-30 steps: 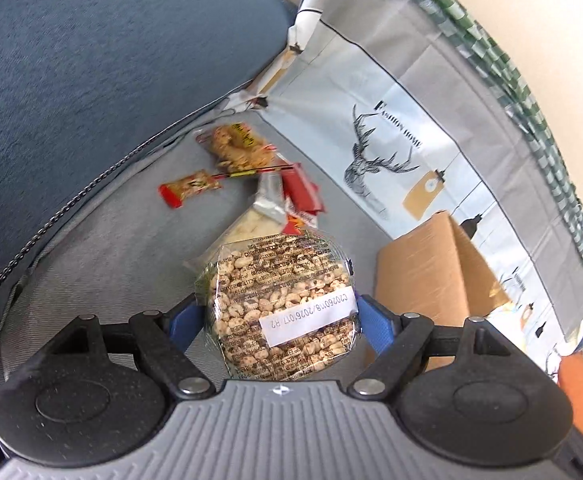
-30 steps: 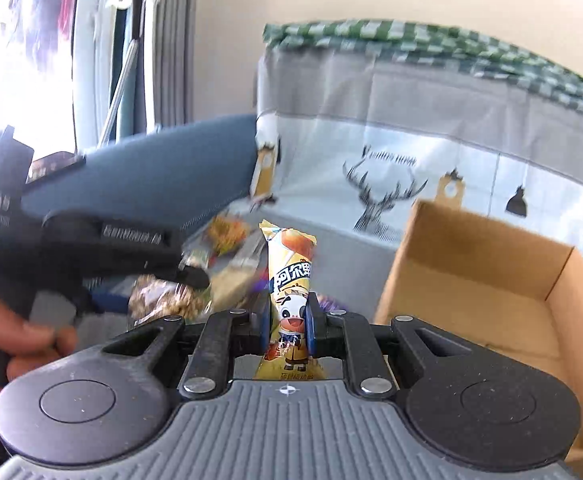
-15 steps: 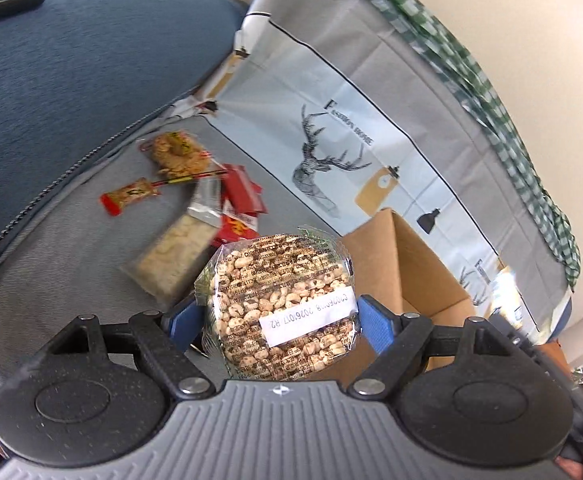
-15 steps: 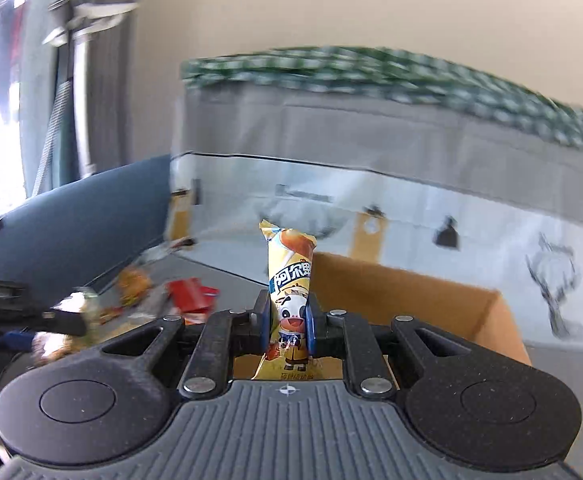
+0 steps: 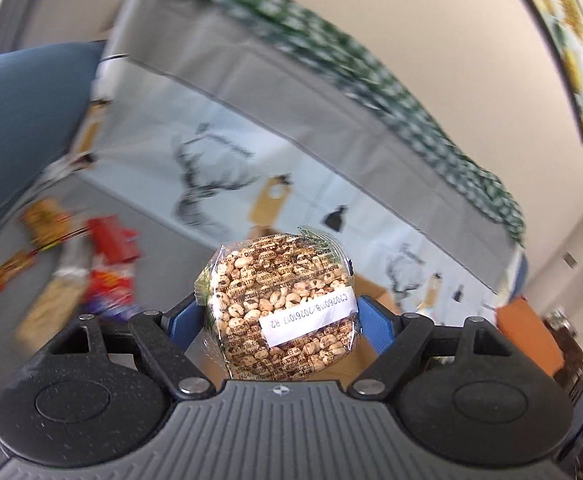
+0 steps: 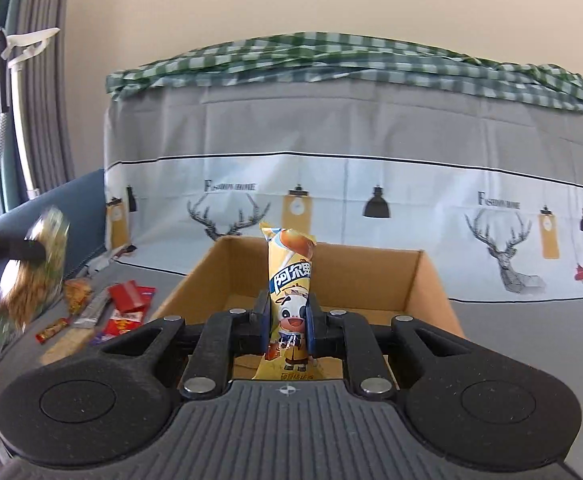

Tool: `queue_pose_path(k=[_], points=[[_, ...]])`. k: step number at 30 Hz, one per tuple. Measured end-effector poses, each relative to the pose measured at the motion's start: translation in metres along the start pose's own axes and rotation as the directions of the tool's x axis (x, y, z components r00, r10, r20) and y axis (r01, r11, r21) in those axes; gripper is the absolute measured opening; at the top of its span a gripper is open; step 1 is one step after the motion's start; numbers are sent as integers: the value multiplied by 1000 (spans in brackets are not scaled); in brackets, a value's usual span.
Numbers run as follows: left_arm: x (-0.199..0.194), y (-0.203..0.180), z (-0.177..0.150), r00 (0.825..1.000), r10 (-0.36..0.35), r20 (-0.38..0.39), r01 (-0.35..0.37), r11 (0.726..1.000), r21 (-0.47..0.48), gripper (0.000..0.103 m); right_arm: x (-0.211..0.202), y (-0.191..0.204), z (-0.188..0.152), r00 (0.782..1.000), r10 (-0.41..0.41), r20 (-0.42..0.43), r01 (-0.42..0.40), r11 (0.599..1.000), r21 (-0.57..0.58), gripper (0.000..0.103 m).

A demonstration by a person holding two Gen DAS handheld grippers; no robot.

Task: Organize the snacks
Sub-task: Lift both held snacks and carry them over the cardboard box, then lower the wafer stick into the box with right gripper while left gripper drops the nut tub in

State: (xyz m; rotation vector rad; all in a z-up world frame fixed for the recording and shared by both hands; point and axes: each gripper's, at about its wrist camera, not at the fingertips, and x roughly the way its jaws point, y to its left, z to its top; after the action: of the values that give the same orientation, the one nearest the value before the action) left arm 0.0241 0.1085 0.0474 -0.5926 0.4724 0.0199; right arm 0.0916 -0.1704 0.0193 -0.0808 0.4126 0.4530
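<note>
We hold a gripper in each hand over a grey couch seat. Our left gripper point(image 5: 279, 316) clasps a round clear pack of puffed grains point(image 5: 281, 308) between its wide-set blue pads, lifted above the seat. Our right gripper point(image 6: 289, 320) is clamped tight on a slim yellow snack bar point(image 6: 290, 300) with a cartoon cow, standing upright just in front of an open cardboard box point(image 6: 371, 276). Left of the box, a few loose snacks point(image 6: 123, 308) lie scattered on the seat.

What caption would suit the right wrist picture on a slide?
Right gripper holds an upright yellow cow-print snack packet in front of an open cardboard box on the grey sofa.
</note>
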Motion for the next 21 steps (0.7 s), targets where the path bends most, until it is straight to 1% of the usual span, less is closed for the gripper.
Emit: queue_pose_path(k=[5,7,9,10,11,12,13,14,17,21], points=[[35,-33,9,998,-59,-11,60,997,53,85,-5,-18,-4,999,-47,-3,47,999,14,17],[43,-39,3,997,-82,-13,83,994,75,85,-6,-24,-6,998,-67,-7,67,998,19,17],[48,-40,-12,995,-103,-15,104,988,110,85,-7,-29,-8,997,-82,-8,82,996,23,17],[51,-40,-21,995,-97,-25,100,986,131,85,-7,-32,-8,996,-89,-9,89,996,24,17],[56,-40,-29,996,-74,-49,80,987,136,85,-7,-33,-10,995,-95,-11,95,995,24,17],[62,-37,-34,995,-68,-72,76,989,123,85,-6,-35,-11,995,-100,-14,100,995,23,17],[66,-36,-37,993,-80,-87,89,990,107,85,-5,-36,-11,994,-105,-18,106,994,20,17],[70,-37,-38,992,-85,-93,95,990,105,85,-5,-37,-12,994,-110,-19,110,994,17,17],[73,-42,-37,992,-93,-84,104,985,138,85,-3,-40,-12,992,-121,-17,122,992,17,17],[76,-41,-36,989,-109,-98,121,984,127,85,2,-44,-12,990,-135,-27,136,990,29,17]])
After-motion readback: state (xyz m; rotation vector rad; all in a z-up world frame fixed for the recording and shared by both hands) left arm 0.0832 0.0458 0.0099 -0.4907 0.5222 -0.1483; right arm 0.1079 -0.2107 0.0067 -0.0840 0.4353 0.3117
